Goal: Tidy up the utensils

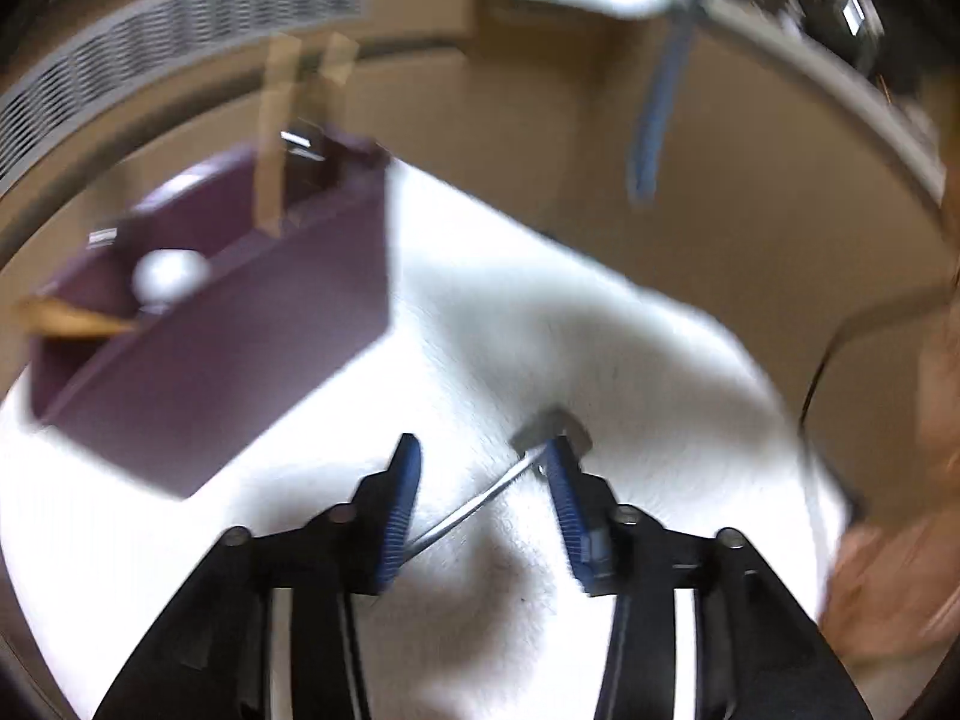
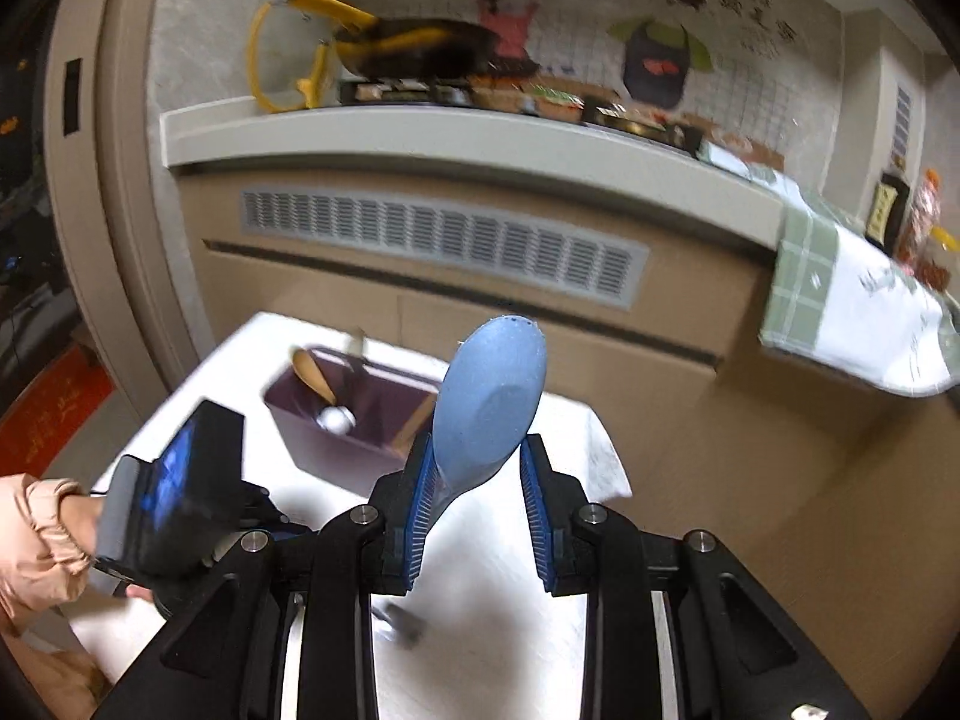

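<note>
- Purple bin (image 2: 354, 420) sits on the white table (image 2: 498, 558), near its far edge below the vented cabinet front (image 2: 444, 246).
- Inside the bin: wooden spoon (image 2: 313, 381) leaning bowl-up at the left end, a rounded white utensil end (image 2: 337, 418) next to it, wooden handles (image 1: 273, 138) sticking up at the other end. Exact count unclear; both views are blurred.
- Right gripper (image 2: 480, 468): narrow, clamped on the blue rice paddle (image 2: 489, 402); blade points up and away, in the air on the near side of the bin.
- Left gripper (image 1: 483, 480): jaws apart, nothing pinched. Thin metal utensil (image 1: 480, 504) lies on the table between the fingers, its dark head (image 1: 549, 426) at the right fingertip. Contact cannot be judged through the blur.
- In the right wrist view, the left gripper is held by a hand in a pink sleeve (image 2: 36, 534), left of the bin.
</note>
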Action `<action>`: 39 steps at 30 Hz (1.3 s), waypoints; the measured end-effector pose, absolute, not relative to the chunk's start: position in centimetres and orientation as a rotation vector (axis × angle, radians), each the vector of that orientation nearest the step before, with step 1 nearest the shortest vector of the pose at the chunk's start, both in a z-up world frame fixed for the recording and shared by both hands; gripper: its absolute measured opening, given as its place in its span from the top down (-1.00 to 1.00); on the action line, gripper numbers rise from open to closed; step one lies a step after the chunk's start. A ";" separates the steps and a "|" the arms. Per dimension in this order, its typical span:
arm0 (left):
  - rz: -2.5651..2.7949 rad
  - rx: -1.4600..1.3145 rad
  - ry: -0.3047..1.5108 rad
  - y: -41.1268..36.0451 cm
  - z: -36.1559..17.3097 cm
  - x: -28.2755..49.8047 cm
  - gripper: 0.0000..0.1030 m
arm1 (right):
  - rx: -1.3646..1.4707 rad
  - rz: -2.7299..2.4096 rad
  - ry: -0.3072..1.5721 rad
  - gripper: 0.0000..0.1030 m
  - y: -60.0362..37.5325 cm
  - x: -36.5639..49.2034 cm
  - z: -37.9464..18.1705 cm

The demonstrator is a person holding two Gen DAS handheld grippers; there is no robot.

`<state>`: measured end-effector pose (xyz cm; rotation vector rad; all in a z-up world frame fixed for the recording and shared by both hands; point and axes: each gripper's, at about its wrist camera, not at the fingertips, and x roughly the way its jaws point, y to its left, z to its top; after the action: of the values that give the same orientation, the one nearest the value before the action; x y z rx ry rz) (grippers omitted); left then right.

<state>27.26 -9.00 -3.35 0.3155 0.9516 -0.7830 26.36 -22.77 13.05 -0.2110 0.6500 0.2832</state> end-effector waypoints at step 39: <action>-0.511 -0.016 0.621 -2.3 5.1 23.4 0.96 | -0.127 0.349 0.636 0.51 -22.5 24.7 11.8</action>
<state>23.41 -2.26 5.13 -0.0165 0.6206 -0.5115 24.74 -22.52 11.77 -0.1271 0.6360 0.3488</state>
